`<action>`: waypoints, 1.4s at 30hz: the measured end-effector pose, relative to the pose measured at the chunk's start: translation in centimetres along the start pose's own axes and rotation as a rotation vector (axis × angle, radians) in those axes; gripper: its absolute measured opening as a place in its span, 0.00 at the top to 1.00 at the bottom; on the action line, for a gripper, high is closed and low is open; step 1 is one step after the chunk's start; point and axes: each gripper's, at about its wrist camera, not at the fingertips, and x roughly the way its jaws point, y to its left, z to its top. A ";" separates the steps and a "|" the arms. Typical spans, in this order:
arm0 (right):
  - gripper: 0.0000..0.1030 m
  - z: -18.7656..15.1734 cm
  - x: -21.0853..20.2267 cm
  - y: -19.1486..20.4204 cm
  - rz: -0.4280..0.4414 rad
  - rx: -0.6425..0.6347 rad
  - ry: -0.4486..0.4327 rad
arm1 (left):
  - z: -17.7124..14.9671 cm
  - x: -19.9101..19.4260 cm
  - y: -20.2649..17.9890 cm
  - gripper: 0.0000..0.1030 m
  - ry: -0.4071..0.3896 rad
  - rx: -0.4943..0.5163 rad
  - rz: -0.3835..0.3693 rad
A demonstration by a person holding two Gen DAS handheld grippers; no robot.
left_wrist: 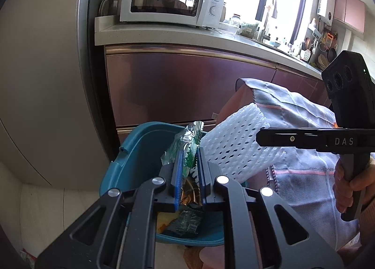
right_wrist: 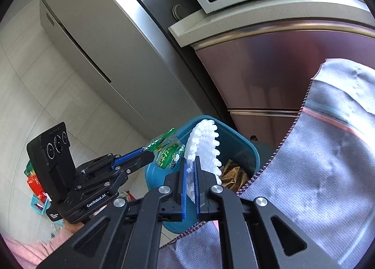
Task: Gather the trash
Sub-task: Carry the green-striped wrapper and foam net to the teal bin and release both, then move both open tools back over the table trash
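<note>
Teal plastic, the round-cornered trash bin (left_wrist: 138,151) stands on the floor near the dark red cabinet fronts (left_wrist: 187,86), with gold and dark wrappers (left_wrist: 187,219) lying inside it. Over its opening, the left hand-held gripper (left_wrist: 190,175) is closed on a crinkled green and clear plastic wrapper (left_wrist: 187,144). Just to the right, the right hand-held gripper (right_wrist: 190,187) pinches a white foam mesh fruit sleeve (right_wrist: 204,147) above the same bin. Grey cloth with a pink stripe (right_wrist: 328,163) hangs at the right.

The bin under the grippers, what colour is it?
Teal blue. The bin shows best in the left wrist view.
</note>
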 end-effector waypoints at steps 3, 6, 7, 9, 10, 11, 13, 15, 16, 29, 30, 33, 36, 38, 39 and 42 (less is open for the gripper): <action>0.96 0.1 1.0 -0.1 -0.001 0.004 0.024 | -0.3 1.1 0.2 0.87 0.017 -0.001 0.005; 0.95 0.3 2.2 -0.3 -0.003 0.015 0.046 | -0.5 1.9 0.0 0.87 0.034 0.001 0.008; 0.95 0.3 2.5 -0.3 -0.007 0.018 0.056 | -0.5 2.3 -0.1 0.86 0.041 0.002 0.010; 0.94 0.4 3.1 -0.3 -0.017 0.022 0.065 | -0.5 3.0 -0.3 0.84 0.052 0.000 0.018; 0.93 0.5 3.4 -0.4 -0.025 0.026 0.068 | -0.5 3.5 -0.3 0.84 0.058 0.001 0.023; 0.92 0.5 3.7 -0.6 -0.035 0.035 0.072 | -0.6 3.7 -0.4 0.84 0.063 0.000 0.028; 0.88 0.4 3.9 -1.1 -0.043 0.056 0.077 | -0.7 4.4 -0.5 0.82 0.075 -0.003 0.030; 0.88 0.4 3.8 -1.2 -0.044 0.059 0.068 | -0.9 4.9 -0.4 0.81 0.084 -0.002 0.032; 0.86 0.3 3.6 -1.2 -0.048 0.055 0.064 | -0.9 5.2 -0.5 0.79 0.089 -0.003 0.030; 0.79 -1.8 -0.3 -1.5 -0.036 0.054 0.007 | -1.4 4.7 -1.9 0.74 0.069 0.000 0.014; 0.79 -2.0 -0.8 -1.4 -0.036 0.049 0.002 | -1.4 4.3 -2.1 0.74 0.061 0.004 0.011; 0.79 -2.7 -2.5 -1.3 -0.035 0.038 -0.020 | -1.1 3.1 -3.1 0.73 0.030 0.021 -0.004; 0.77 -3.4 -4.4 -0.9 -0.032 0.026 -0.052 | -0.6 1.7 -4.2 0.72 -0.004 0.038 -0.032; 0.76 -3.7 -5.6 -0.8 -0.038 0.018 -0.073 | -0.4 0.6 -5.1 0.71 -0.032 0.053 -0.054; 0.76 -4.0 -6.3 -0.7 -0.040 0.010 -0.085 | -0.3 0.1 -5.6 0.69 -0.045 0.060 -0.065; 0.73 -5.0 -8.6 -0.4 -0.058 -0.004 -0.125 | 0.0 -1.6 -7.2 0.68 -0.083 0.084 -0.113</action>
